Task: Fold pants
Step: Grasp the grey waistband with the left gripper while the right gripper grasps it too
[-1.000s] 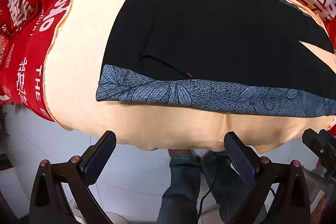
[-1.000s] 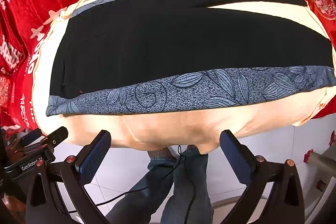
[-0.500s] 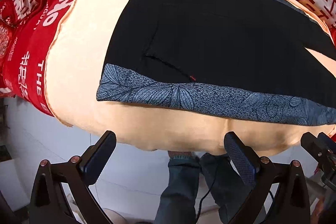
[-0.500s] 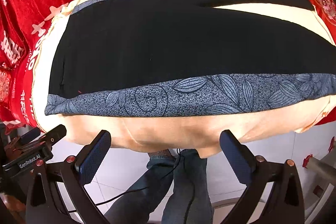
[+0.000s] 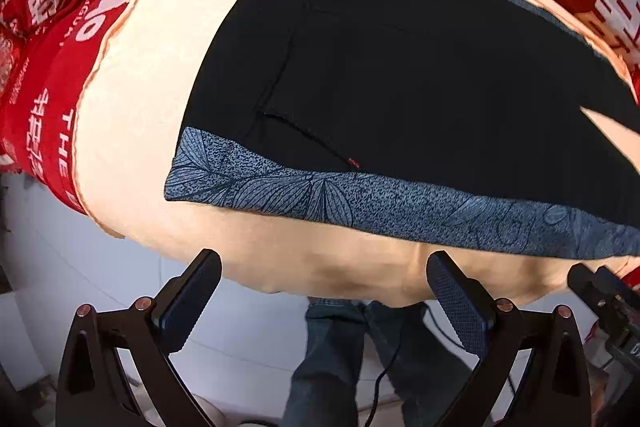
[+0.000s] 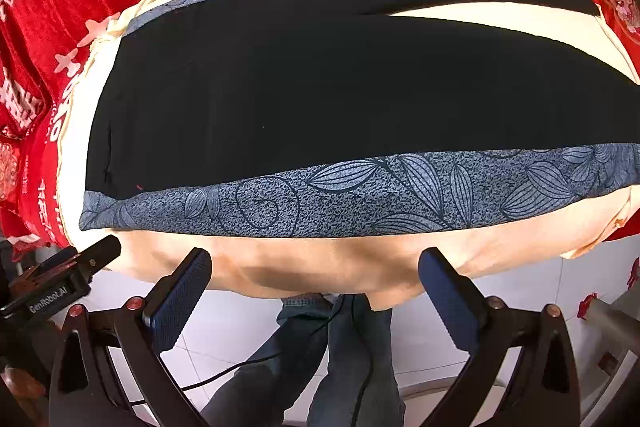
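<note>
Black pants [image 5: 400,67] with blue-grey leaf-patterned side stripes [image 5: 360,203] lie flat and spread out on a peach cloth [image 5: 136,99]. In the right wrist view the pants [image 6: 320,87] show both legs splitting toward the right, with the near stripe [image 6: 360,195] along the front edge. My left gripper [image 5: 324,291] is open and empty, hovering off the table's front edge near the waistband end. My right gripper [image 6: 316,287] is open and empty, off the front edge near the pants' middle.
The peach cloth covers a table over a red printed cloth [image 5: 52,47]. A person's jeans-clad legs [image 5: 340,355] and a cable stand on the white tiled floor below. The other gripper [image 6: 60,283] shows at the left in the right wrist view.
Both grippers have drifted slightly closer to the table's front edge; the pants look larger in both views. The pants have not moved.
</note>
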The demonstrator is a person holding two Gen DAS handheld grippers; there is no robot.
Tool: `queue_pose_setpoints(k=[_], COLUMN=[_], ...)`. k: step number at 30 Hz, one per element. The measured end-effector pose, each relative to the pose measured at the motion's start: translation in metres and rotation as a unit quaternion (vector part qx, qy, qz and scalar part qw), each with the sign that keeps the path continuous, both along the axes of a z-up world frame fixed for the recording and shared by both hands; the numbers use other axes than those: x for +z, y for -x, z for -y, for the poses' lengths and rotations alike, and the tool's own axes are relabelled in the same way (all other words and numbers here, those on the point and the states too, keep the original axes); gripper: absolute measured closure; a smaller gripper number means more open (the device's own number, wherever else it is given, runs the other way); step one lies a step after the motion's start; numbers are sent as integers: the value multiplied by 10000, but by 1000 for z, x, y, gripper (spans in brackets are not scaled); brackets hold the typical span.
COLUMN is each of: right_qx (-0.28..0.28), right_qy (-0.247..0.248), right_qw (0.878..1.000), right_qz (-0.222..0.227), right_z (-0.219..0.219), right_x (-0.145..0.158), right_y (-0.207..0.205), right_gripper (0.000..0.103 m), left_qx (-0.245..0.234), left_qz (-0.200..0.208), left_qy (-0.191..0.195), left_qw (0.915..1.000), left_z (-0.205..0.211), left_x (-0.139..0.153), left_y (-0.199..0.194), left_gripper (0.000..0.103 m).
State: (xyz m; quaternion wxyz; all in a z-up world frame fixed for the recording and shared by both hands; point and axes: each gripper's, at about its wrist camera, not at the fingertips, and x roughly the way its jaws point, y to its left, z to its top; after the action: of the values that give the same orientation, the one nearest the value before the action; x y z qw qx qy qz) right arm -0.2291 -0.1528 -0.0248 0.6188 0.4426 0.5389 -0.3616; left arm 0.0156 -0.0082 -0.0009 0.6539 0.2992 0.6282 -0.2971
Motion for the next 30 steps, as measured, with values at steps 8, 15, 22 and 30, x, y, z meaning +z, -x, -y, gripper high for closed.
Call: queue_pose_setpoints(k=[8, 15, 22, 30], right_qx=[-566, -1555, -1857, -1953], right_qy=[-625, -1467, -1958, -2113], right_qw=[9904, 9423, 8951, 8616], right_qz=[1099, 2576, 3549, 4182], right_z=[5, -6, -6, -9], right_x=[-15, -72, -118, -127], right_y=[13, 43, 50, 41], right_gripper=[0, 22, 28, 28], left_qx=[749, 1484, 1821, 1713], left_qz=[-583, -1131, -1480, -1406], left_qy=[411, 1039, 1409, 1479], left_qw=[9946, 9769, 9618, 9639], left_z=[-13, -38, -39, -29], left_x=[-12, -41, -71, -77], left_y=[-25, -54, -74, -84], left_gripper=[0, 0, 0, 0])
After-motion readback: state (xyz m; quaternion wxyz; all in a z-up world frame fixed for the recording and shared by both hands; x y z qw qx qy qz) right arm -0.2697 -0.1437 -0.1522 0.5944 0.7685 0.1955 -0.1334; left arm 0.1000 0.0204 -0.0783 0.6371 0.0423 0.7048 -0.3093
